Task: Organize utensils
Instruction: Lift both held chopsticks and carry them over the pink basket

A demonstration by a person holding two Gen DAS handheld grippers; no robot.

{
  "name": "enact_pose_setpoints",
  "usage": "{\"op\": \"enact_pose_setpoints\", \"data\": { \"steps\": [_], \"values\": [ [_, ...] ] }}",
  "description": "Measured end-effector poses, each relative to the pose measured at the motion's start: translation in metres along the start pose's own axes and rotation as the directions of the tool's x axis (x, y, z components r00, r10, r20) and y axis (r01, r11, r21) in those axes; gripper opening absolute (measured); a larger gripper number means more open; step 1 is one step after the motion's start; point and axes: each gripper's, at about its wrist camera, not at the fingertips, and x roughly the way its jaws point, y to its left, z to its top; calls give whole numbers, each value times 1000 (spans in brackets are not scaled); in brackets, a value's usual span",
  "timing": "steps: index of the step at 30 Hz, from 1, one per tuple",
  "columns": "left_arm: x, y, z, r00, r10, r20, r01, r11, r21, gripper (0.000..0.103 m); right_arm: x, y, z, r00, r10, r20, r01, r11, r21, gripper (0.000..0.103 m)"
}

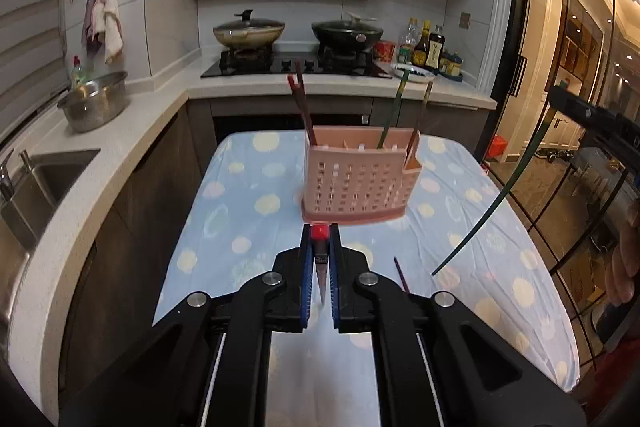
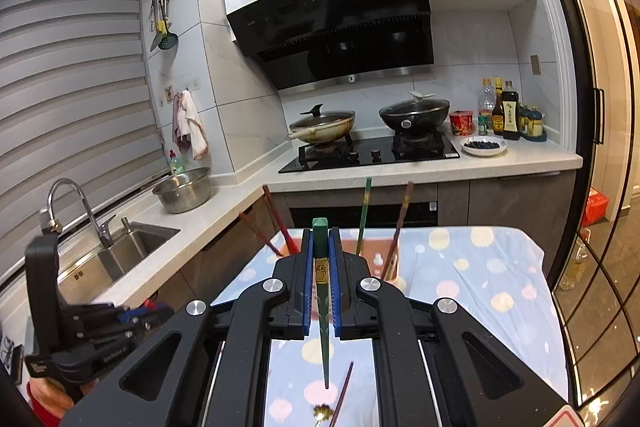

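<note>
My left gripper [image 1: 320, 233] is shut on a red-topped chopstick [image 1: 320, 259], held above the table just in front of the pink perforated utensil holder [image 1: 360, 183]. The holder has two red chopsticks [image 1: 302, 107] at its left, and a green chopstick [image 1: 394, 111] and a brown chopstick [image 1: 420, 119] at its right. My right gripper [image 2: 321, 233] is shut on a long green chopstick [image 2: 323, 307], which points back and down; the holder [image 2: 376, 247] is mostly hidden behind its fingers. One dark chopstick [image 1: 401, 275] lies loose on the cloth. The left gripper [image 2: 146, 311] also shows at lower left in the right wrist view.
The table wears a blue cloth with pale spots [image 1: 248, 195]. A counter with a sink [image 1: 48, 183] and a steel colander [image 1: 96, 103] runs along the left. Behind stand a hob with two lidded woks [image 1: 248, 33], bottles [image 1: 428, 47] and a plate. Glass doors [image 1: 560, 167] close off the right.
</note>
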Motion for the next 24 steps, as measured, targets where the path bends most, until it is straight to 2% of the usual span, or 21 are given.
{"op": "enact_pose_setpoints", "data": {
  "steps": [7, 14, 20, 24],
  "values": [
    [0, -15, 83, 989, -21, 145, 21, 1000, 5, 7, 33, -6, 46, 999, 13, 42, -13, 1000, 22, 7],
    [-4, -27, 157, 957, 6, 291, -10, 1000, 13, 7, 72, -14, 92, 995, 4, 96, -9, 999, 50, 7],
    [10, -27, 197, 940, 0, 341, 4, 1000, -10, 7, 105, -19, 112, 995, -5, 102, -2, 998, 67, 7],
    [37, -32, 206, 943, 12, 334, -15, 1000, 7, 7, 131, -25, 105, 998, -9, 59, 5, 998, 65, 7]
  ]
}}
